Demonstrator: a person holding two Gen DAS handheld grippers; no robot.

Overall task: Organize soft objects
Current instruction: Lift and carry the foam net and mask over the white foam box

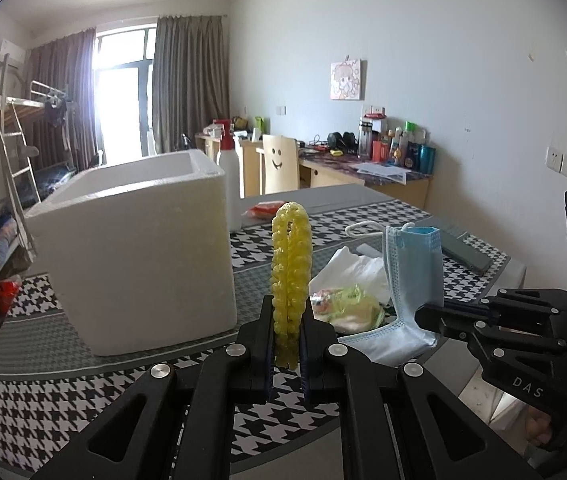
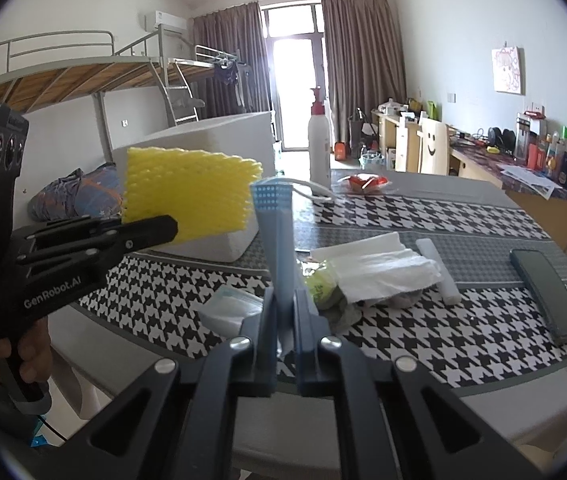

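My left gripper point(image 1: 286, 322) is shut on a yellow foam net sleeve point(image 1: 290, 264), which stands up edge-on between its fingers. From the right wrist the same yellow foam net point(image 2: 191, 196) shows flat in the left gripper point(image 2: 167, 228), in front of the white foam box point(image 2: 239, 140). My right gripper point(image 2: 284, 312) is shut on a light blue face mask point(image 2: 277, 240), held above the table. In the left wrist view that blue mask point(image 1: 411, 272) hangs from the right gripper point(image 1: 423, 314). The white foam box point(image 1: 139, 248) stands open-topped just left of the yellow net.
On the houndstooth tablecloth point(image 2: 423, 320) lie a white plastic bag with a green wrapper point(image 2: 363, 272), a white foam stick point(image 2: 439, 276), a dark phone point(image 2: 547, 292), a pump bottle point(image 2: 319, 140) and a red snack packet point(image 2: 365, 182). A packaged mask point(image 2: 227, 308) lies near the table's front edge.
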